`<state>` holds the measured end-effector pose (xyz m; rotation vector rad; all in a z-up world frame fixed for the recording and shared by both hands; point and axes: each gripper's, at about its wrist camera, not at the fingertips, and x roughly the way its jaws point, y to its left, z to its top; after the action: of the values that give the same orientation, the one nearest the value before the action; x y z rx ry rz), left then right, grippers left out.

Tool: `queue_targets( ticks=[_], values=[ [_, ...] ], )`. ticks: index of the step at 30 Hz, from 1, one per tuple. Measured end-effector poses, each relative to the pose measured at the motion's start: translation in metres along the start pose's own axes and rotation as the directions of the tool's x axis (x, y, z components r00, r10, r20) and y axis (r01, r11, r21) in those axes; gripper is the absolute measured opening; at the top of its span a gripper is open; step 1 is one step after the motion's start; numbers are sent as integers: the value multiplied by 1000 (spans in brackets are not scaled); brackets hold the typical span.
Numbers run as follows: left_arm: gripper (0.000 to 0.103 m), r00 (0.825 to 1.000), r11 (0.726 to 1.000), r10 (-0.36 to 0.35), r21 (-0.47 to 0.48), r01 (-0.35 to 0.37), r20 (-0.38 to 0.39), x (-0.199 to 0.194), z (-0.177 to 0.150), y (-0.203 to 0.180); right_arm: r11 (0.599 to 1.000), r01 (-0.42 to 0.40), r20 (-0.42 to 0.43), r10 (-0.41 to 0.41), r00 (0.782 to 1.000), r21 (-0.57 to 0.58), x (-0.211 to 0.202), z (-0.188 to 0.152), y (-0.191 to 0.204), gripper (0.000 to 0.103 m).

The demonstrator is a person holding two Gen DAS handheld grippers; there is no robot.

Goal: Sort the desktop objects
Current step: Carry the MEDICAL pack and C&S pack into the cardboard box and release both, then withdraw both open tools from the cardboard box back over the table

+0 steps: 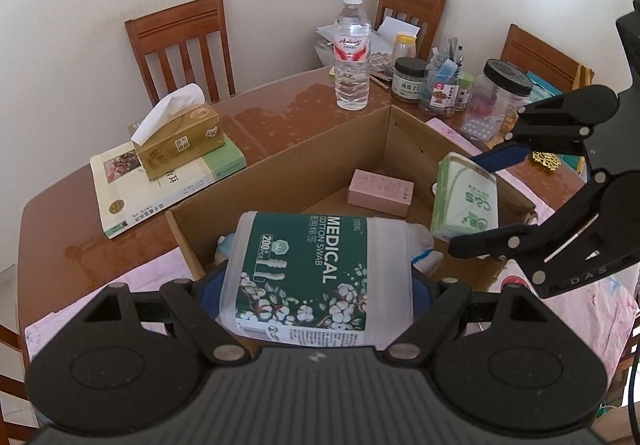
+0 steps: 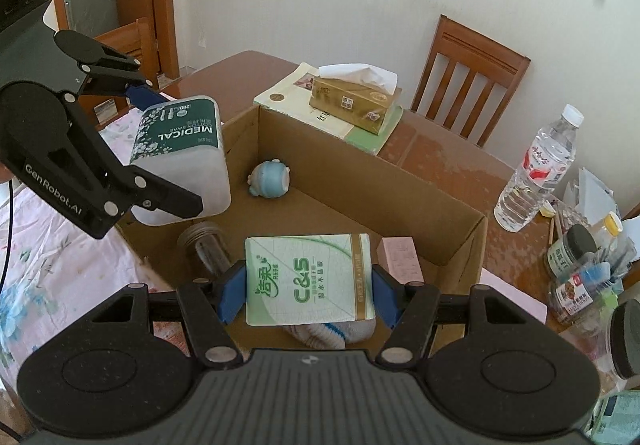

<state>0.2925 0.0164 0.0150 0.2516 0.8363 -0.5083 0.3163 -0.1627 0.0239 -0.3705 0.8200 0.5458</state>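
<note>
Two grippers hang over the open cardboard box [image 2: 460, 241] at once, each clamped on its own load. The left gripper [image 1: 316, 285] squeezes a translucent tub of medical cotton swabs [image 1: 312, 277] between its blue pads, above the box's near corner. The right gripper [image 2: 310, 289] is closed on a green-and-white C&S tissue pack [image 2: 310, 279], held over the box's other side. Already inside the box lie a pink carton [image 1: 380, 192], a small blue figurine [image 2: 269, 183], a clear glass jar [image 2: 208, 245] on its side and a white knitted item with blue stripes [image 2: 328, 331].

The main risk is probably crowding: both grippers share one opening, and their linkages sit near each other, so lowering together could knock one against the other or against the box wall. The tub looks smooth and rounded, so it may slip or roll onto the figurine when let go. A pack dropped from height could land on the jar.

Much of the box floor is hidden behind the held items, so free space below is hard to judge. The knitted item is largely covered by both loads, and what it is stays unclear. The cluttered jars [image 1: 460, 85] at the table [image 1: 280, 113] corner are too small to read, and the pad contact behind the tub cannot be seen.
</note>
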Motion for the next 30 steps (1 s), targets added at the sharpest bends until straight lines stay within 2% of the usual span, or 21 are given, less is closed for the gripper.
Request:
queue_targets(
  ticks=[3, 4, 6, 9, 20, 30],
  values=[
    [84, 1000, 1000, 2, -4, -2, -8, 6, 3, 2, 1000, 12, 7, -12, 1000, 3, 6, 5, -4, 71],
    [84, 1000, 1000, 2, -3, -2, -11, 7, 3, 2, 1000, 22, 11, -22, 1000, 6, 8, 7, -5, 80],
    [84, 1000, 1000, -1, 0, 1, -14, 10, 4, 2, 999, 42, 19, -42, 999, 19, 9, 9, -7, 90],
    [84, 1000, 1000, -4, 3, 4, -22, 17, 5, 4, 999, 27, 28, -28, 999, 41, 7, 8, -11, 91],
    [86, 999, 1000, 20, -3, -20, -36, 37, 12, 9, 996, 77, -10, -77, 997, 39, 2, -12, -6, 92],
    [89, 999, 999, 32, -34, -33, -41, 27, 6, 13, 993, 96, 0, -96, 995, 62, -8, -18, -4, 97]
  ],
)
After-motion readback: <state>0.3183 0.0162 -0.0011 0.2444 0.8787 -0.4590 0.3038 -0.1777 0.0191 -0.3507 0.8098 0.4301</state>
